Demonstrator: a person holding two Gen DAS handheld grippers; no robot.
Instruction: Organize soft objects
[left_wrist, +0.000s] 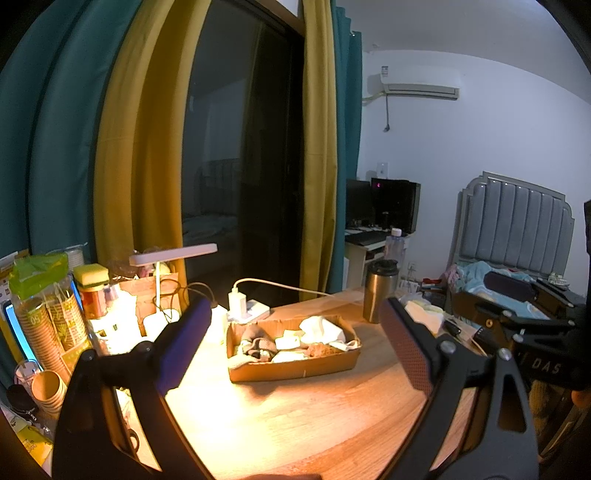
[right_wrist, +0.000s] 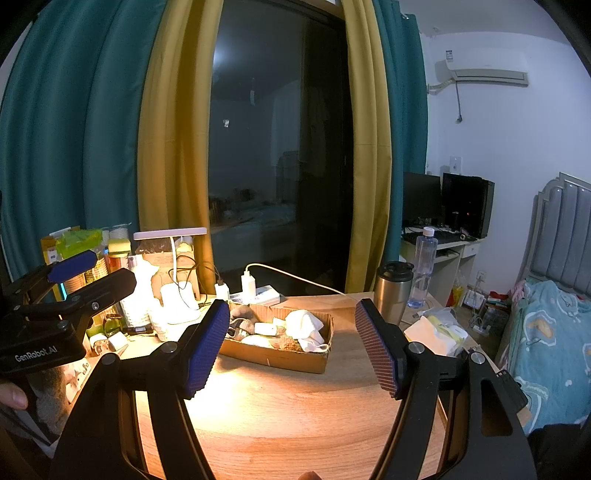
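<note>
A shallow cardboard box (left_wrist: 295, 369) (right_wrist: 280, 360) sits on the wooden table, filled with soft things: a white cloth (left_wrist: 323, 329) (right_wrist: 304, 323), grey socks (left_wrist: 258, 343) (right_wrist: 242, 326) and a brown sponge-like lump (left_wrist: 320, 349). My left gripper (left_wrist: 295, 339) hovers open in front of the box, nothing between its fingers. My right gripper (right_wrist: 290, 343) is open too, framing the box from nearer the table's front, and holds nothing. The left gripper (right_wrist: 74, 280) also shows at the left edge of the right wrist view, held by a hand.
A steel tumbler (left_wrist: 378, 291) (right_wrist: 393, 291) and a plastic bottle (right_wrist: 423, 269) stand at the table's back right. A lit desk lamp (left_wrist: 173, 254), a power strip with chargers (left_wrist: 245, 308), paper cups (left_wrist: 48, 332) and jars crowd the left. A pack of tissues (right_wrist: 439, 332) lies right of the box.
</note>
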